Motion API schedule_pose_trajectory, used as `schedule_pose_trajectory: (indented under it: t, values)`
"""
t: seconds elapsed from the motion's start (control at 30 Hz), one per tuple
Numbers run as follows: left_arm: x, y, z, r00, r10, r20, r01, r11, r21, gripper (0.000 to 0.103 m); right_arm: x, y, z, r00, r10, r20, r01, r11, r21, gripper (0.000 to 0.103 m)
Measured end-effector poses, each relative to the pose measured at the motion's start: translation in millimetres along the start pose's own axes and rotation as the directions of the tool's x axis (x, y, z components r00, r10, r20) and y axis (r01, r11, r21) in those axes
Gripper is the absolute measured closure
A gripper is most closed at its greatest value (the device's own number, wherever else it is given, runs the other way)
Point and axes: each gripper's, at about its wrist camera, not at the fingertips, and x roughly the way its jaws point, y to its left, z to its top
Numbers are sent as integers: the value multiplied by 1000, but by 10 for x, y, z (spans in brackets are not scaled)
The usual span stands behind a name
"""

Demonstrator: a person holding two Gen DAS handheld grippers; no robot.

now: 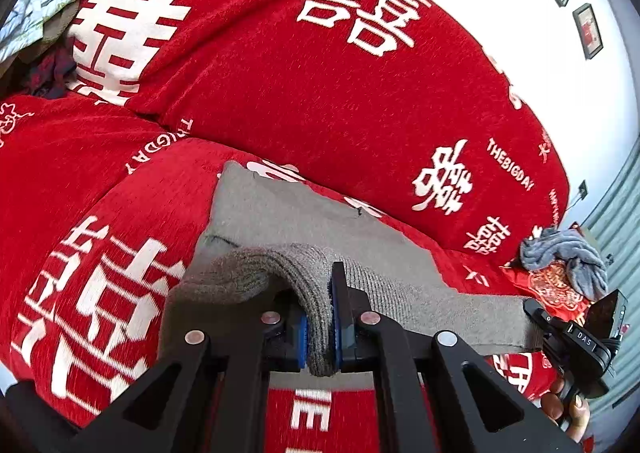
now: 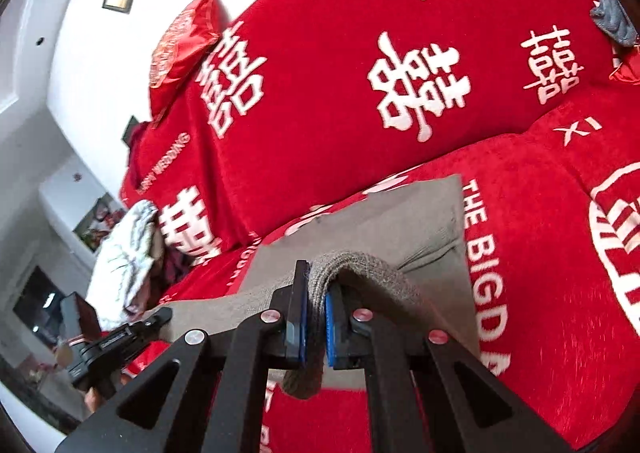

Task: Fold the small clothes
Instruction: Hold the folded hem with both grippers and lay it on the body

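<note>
Our left claw [image 1: 320, 317] pinches one near corner of the grey garment [image 1: 288, 213], and our right claw [image 2: 316, 317] pinches the other, so the near hem hangs taut between them. The far part rests on the red sofa cover [image 1: 280, 93], near its front edge, ready to be folded over.

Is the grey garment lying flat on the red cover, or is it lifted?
Partly lifted. The left claw and right claw each pinch its near edge, bunched; the grey garment slopes down to the red cover.
</note>
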Motion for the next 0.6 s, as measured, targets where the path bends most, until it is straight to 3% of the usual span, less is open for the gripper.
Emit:
schedule_pose_trajectory:
  t: [0.6]
  values:
    - [725, -61, 287, 989, 87, -117, -82, 995, 50, 93, 555, -186, 230, 987, -141, -77, 141, 990, -13, 96]
